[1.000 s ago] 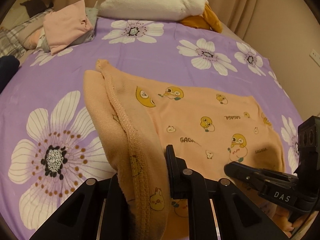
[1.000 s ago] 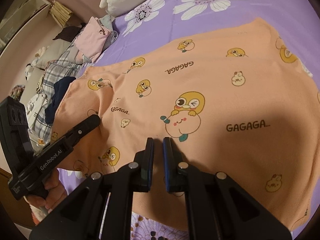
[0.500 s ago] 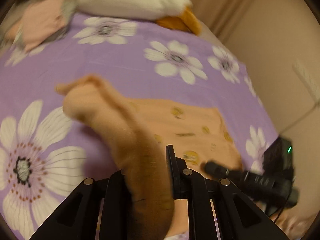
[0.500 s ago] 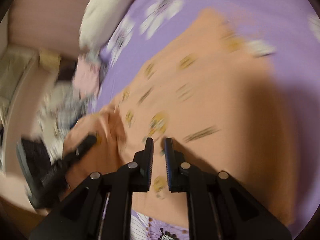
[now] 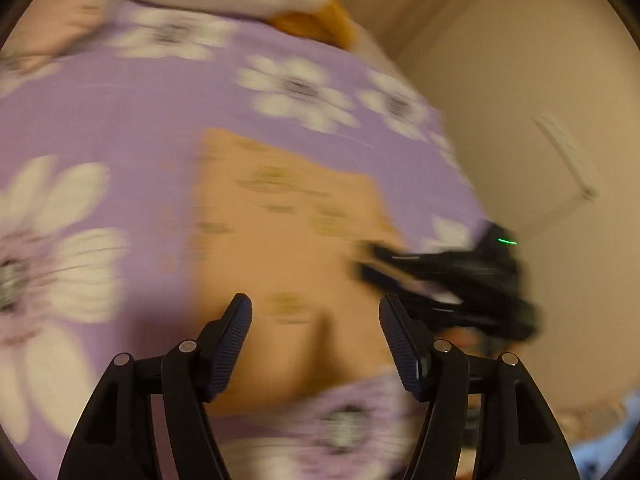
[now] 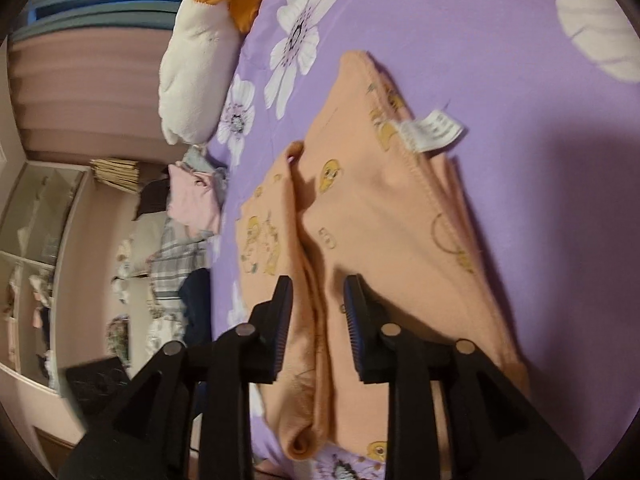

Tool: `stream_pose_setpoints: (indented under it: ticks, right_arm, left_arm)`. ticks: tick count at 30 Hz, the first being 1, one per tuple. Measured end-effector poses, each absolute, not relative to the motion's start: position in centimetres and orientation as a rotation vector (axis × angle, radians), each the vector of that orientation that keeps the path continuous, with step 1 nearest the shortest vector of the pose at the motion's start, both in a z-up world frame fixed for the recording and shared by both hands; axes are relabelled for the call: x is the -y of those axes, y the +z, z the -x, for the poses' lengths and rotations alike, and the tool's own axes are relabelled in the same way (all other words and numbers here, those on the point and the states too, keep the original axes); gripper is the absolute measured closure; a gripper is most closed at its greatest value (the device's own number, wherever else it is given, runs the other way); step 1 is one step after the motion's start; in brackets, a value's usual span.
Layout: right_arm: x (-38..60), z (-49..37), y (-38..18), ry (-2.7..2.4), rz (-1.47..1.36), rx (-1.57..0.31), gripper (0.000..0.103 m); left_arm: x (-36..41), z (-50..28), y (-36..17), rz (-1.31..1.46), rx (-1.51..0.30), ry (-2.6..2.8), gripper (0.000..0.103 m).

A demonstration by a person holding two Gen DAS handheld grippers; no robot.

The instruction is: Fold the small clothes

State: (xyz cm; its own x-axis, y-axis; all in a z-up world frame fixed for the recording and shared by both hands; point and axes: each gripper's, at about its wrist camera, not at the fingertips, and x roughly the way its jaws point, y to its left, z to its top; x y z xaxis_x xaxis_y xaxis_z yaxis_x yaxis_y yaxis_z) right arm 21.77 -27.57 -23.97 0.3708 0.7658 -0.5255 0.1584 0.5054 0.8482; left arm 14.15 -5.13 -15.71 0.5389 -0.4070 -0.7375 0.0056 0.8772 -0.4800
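Purple flowered bedding (image 5: 132,92) fills both views, with a white pillow (image 6: 192,60) at its far end and a pile of other clothes (image 6: 192,200) off to the left of the right gripper's fingers. From the blurred left wrist view, the left gripper (image 5: 316,344) stands spread wide and holding nothing, the orange garment (image 5: 288,224) lying flat on the bed just ahead of and between its fingers. The right gripper (image 5: 440,280) shows beyond its right finger, over the cloth's edge. From the right wrist view, the right gripper (image 6: 318,320) is parted narrowly around a raised ridge of the orange garment (image 6: 380,208); whether the pads touch the fabric I cannot tell. The cloth lies doubled over, its white label (image 6: 432,130) turned up ahead of the right finger, which suggests one fold is laid and both tools are letting go so it stays put.
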Motion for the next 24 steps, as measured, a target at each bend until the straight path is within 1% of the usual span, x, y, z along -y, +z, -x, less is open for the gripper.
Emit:
stream_pose_setpoints:
  ticks: [4,6,9,10,13,18,21,24]
  right_arm:
    - [26.1,-21.9,-22.5,0.622,-0.970,-1.122,0.051]
    - [24.2,-22.3,-21.9,0.677,-0.855,-1.163,0.047]
    - [21.9,-22.6,-21.6,0.691,-0.703,-1.210,0.047]
    - [21.6,-22.7,-21.9,0.661,-0.682,-1.229,0.049]
    - [21.9,-23.0,-22.4,0.642,-0.695,-1.249,0.049]
    - [23.1,-22.1,-20.9,0.525,-0.531,-1.166,0.045]
    - [22.4,-23.0,-22.7,0.597,-0.626,-1.217,0.045]
    - [20.8,-23.9,-23.3,0.638,-0.648,-1.210,0.045]
  left_arm:
    - [2.1,-12.0,-19.5,0.589,-1.072,-0.198,0.039]
    - [1.4,-10.8,-20.2,0.632,-1.065,-0.183,0.039]
    - [2.2,-9.6,-19.6,0.580,-1.041,-0.214,0.039]
    - [2.5,-9.5,-19.5,0.543,-1.040,-0.251,0.039]
    - [4.1,-8.6,-19.0,0.451,-1.033,-0.326,0.039]
    - [6.2,-8.2,-21.5,0.363,-1.100,-0.334,0.039]
    - [7.2,-8.5,-21.5,0.321,-1.032,-0.297,0.038]
    - [6.6,-9.4,-21.6,0.414,-1.037,-0.306,0.038]
